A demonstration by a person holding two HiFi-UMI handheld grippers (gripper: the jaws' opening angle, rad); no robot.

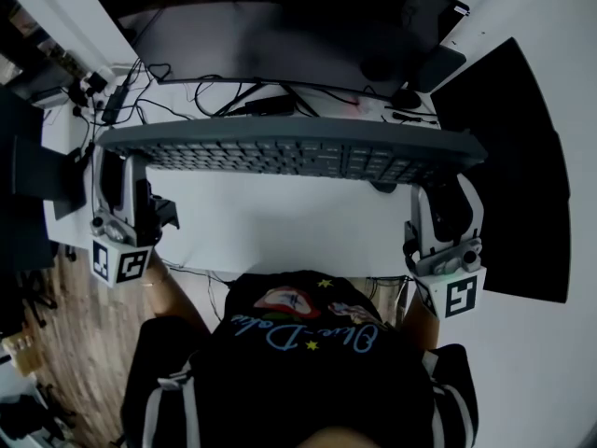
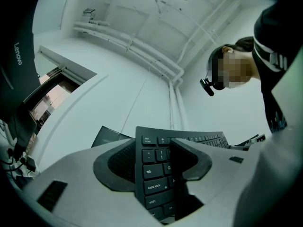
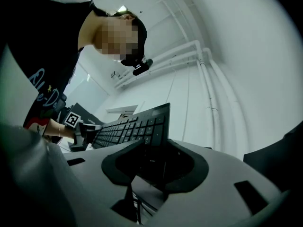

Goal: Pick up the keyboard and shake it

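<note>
Keyboard (image 1: 289, 147), held above the bench (image 1: 280, 222) with left hand-held gripper (image 1: 119, 160) and right hand-held gripper (image 1: 440, 183) clamped on its ends, looks stiff and light, best gripped there.

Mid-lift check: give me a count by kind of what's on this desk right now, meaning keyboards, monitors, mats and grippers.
keyboard: 1
monitor: 1
black mat: 1
grippers: 2, the left gripper and the right gripper, each clamped on one end of the keyboard
Total: 5
</note>
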